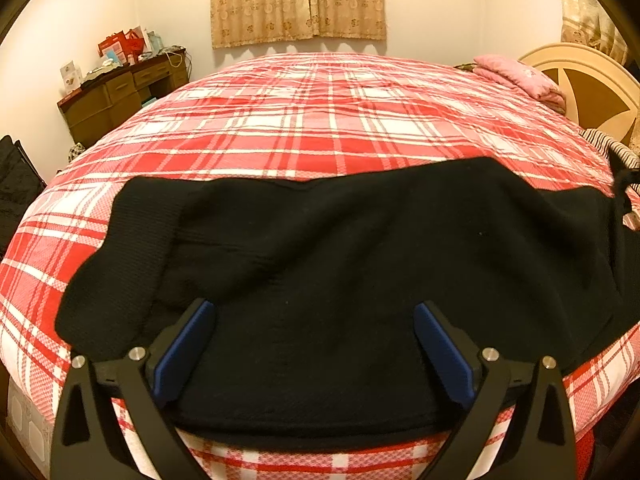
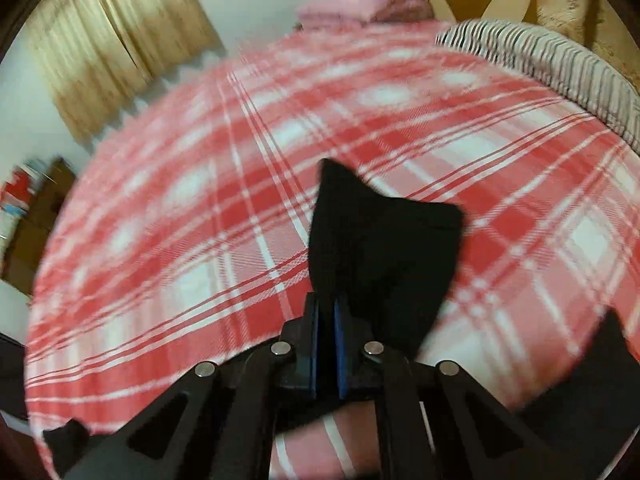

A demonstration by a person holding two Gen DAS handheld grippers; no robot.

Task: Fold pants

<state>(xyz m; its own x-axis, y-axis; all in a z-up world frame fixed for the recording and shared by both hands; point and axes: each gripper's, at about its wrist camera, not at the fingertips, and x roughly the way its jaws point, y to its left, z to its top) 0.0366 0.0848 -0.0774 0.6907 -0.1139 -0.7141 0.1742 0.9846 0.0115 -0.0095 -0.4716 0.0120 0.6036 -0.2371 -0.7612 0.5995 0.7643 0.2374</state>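
Black pants (image 1: 340, 248) lie spread across the near half of a bed with a red and white plaid cover (image 1: 320, 120). My left gripper (image 1: 315, 312) stands open low over the pants' near edge, the cloth lying between its blue pads (image 1: 188, 344) without being pinched. In the right wrist view, my right gripper (image 2: 325, 308) is shut on a corner of the black pants (image 2: 384, 248), and the cloth fans out past the fingers above the plaid cover (image 2: 200, 220). That view is blurred by motion.
A folded pink blanket (image 1: 520, 76) and a striped cloth (image 2: 552, 64) lie near the cream headboard (image 1: 592, 80) on the right. A brown dresser (image 1: 120, 96) with clutter stands against the far left wall. Beige curtains (image 1: 298, 0) hang behind the bed.
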